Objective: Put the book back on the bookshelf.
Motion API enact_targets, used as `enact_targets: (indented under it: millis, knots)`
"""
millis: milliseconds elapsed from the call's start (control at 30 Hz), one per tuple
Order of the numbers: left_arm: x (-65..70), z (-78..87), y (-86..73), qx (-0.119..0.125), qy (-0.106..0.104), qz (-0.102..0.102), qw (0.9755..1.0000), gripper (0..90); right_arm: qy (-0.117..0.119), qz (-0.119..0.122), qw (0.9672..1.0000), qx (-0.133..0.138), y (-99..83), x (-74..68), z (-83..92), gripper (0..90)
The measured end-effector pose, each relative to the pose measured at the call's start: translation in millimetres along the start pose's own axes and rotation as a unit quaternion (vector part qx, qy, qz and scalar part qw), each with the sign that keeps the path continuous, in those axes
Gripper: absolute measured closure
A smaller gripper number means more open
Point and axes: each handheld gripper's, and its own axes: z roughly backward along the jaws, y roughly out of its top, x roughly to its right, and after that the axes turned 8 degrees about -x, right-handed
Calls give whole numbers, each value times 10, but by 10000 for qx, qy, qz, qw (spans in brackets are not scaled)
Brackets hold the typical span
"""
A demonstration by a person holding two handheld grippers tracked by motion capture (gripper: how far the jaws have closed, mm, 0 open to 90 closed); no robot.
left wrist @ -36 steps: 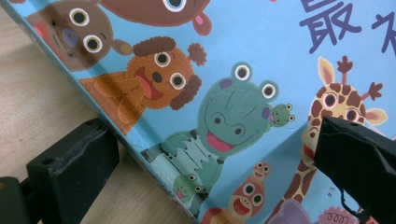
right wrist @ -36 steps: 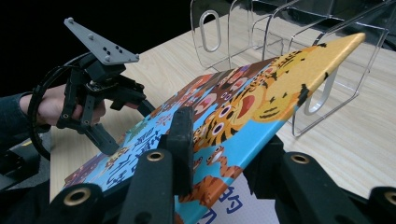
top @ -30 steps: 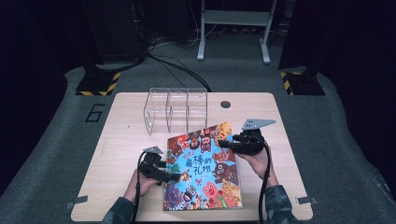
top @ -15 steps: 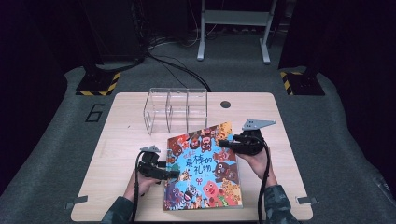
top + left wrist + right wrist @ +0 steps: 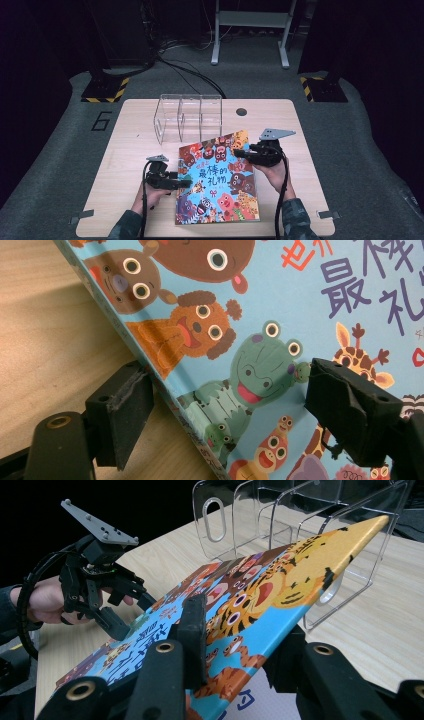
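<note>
On the pale wooden tabletop [image 5: 125, 150] | colourful cartoon-animal picture book [image 5: 220, 180], right edge raised | right hand-held gripper [image 5: 248, 154] clamped on it | left hand-held gripper [image 5: 181, 184] jaws just closing, straddling the left edge, unpressed | advised: both jaws seated squarely before lifting toward clear acrylic rack [image 5: 187, 117].

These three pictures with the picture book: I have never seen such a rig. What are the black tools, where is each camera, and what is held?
A person holds a two-jaw gripper in each hand. The high view looks down on the wooden table; the other two cameras ride on the grippers. The right gripper is clamped on the picture book, raising its edge. The left gripper straddles the book's opposite edge; its jaws have just been closing but do not yet press it. A clear acrylic rack stands behind.
</note>
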Motion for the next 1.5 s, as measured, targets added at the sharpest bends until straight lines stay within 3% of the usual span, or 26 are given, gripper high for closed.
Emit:
enact_targets:
  millis: [33,67,167,300,333,400,467,767,1000,1233,1500]
  knots:
    - [11,-6,-1,50,11,62,10000,199,9,0,10000,10,0,0,2,661]
    - [-3,3,4,31,32,-43,10000,201,0,-3,10000,18,1,-2,3,662]
    - [1,22,8,86,20,-27,10000,218,2,-34,10000,28,2,-11,17,662]
    - [-2,57,20,179,79,-87,9998,240,-17,73,9999,127,21,-14,26,662]
    - [11,67,23,197,73,3,9998,245,-12,50,9999,135,24,-21,30,663]
    - [2,82,34,186,101,-125,9997,250,-25,103,9998,181,35,-29,34,663]
    - [13,90,39,222,130,-101,9996,256,-28,137,9997,208,44,-38,40,663]
    - [-9,130,52,345,88,-125,9993,311,-43,254,9990,352,40,-50,70,664]
    - [-10,165,79,217,130,-243,9994,330,-29,277,9987,421,29,-40,77,665]
    - [16,222,149,304,265,-374,9985,353,-42,341,9978,561,54,-52,108,671]
    - [27,240,151,350,279,-428,9981,388,135,160,9985,513,39,-2,126,691]
